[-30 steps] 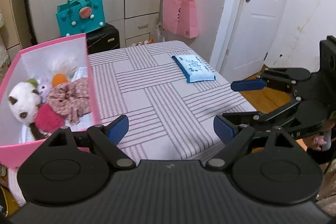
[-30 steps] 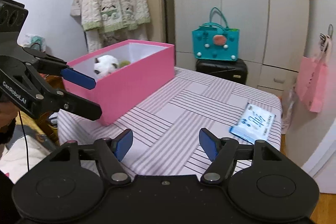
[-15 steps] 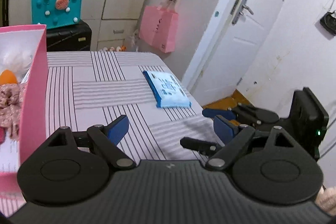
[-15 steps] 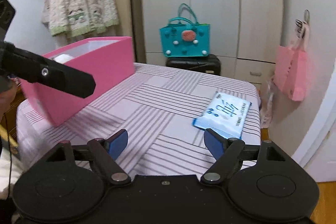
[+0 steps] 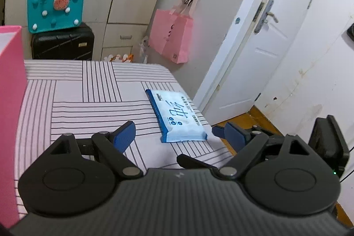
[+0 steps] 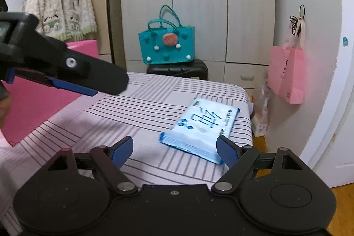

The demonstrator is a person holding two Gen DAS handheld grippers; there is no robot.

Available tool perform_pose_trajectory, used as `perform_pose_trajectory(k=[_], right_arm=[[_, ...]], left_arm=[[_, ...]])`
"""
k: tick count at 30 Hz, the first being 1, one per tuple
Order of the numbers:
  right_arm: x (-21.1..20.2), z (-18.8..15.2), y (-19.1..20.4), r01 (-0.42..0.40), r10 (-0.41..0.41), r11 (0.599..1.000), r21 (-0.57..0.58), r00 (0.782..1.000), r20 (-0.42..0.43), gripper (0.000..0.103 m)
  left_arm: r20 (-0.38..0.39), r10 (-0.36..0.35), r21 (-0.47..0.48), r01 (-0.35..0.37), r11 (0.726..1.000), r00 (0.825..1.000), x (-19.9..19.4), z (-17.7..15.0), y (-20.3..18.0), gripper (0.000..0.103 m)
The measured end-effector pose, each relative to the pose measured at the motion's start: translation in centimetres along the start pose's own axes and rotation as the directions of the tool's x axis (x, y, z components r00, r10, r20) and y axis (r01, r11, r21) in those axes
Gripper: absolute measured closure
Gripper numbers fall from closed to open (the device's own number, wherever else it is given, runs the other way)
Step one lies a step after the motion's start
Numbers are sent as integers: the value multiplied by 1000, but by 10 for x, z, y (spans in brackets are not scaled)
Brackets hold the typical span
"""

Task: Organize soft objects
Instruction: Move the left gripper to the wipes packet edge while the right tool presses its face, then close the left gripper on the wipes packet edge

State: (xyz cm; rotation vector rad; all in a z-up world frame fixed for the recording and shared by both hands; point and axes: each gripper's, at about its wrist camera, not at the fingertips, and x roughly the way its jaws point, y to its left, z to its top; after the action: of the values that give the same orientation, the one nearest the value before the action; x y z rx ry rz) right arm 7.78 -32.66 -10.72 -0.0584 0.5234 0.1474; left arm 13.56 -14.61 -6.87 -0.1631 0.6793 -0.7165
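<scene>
A light blue soft tissue pack [image 5: 177,118] lies flat near the right edge of the striped bed [image 5: 88,98]. My left gripper [image 5: 179,137] hovers just short of its near end, open, with nothing between the pads. In the right wrist view the pack [image 6: 205,125] sits ahead and slightly right of my right gripper [image 6: 176,149], which is open; its right pad overlaps the pack's near corner without pressing on it. The left gripper [image 6: 108,87] reaches in from the left above the bed. A pink box [image 6: 33,103] stands on the bed's left side, its contents hidden.
A teal tote [image 6: 167,41] rests on a black suitcase [image 6: 177,69] before the wardrobe. A pink bag [image 6: 285,72] hangs on the wall by the white door [image 5: 254,48]. The bed's right edge drops to a wooden floor [image 5: 243,121]. A knit cardigan [image 6: 59,6] hangs at left.
Both grippers swung right and sank toward the tissue pack, which now looks larger and nearer. The pink box's inside slid out of the left view. The right jaws widened.
</scene>
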Motion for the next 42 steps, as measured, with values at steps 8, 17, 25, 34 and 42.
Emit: perform_pose_trajectory(k=[8, 17, 25, 34, 42], right_arm=[[18, 5, -23, 12, -10, 999, 46, 999, -52, 17], [44, 11, -36, -24, 35, 996, 91, 991, -130, 17], [53, 16, -33, -52, 59, 997, 52, 985, -161, 11], [62, 22, -37, -53, 60, 998, 46, 985, -160, 11], [55, 21, -31, -95, 101, 995, 42, 982, -162, 10]], left_arm=[[-108, 1, -32, -4, 999, 994, 45, 8, 3, 19], [-164, 32, -27, -36, 999, 986, 81, 11, -1, 29], [-179, 79, -30, -85, 996, 981, 100, 10, 0, 42], [-170, 48, -55, -59, 997, 984, 105, 9, 9, 64], [-196, -45, -131, 20, 991, 980, 96, 7, 15, 66]])
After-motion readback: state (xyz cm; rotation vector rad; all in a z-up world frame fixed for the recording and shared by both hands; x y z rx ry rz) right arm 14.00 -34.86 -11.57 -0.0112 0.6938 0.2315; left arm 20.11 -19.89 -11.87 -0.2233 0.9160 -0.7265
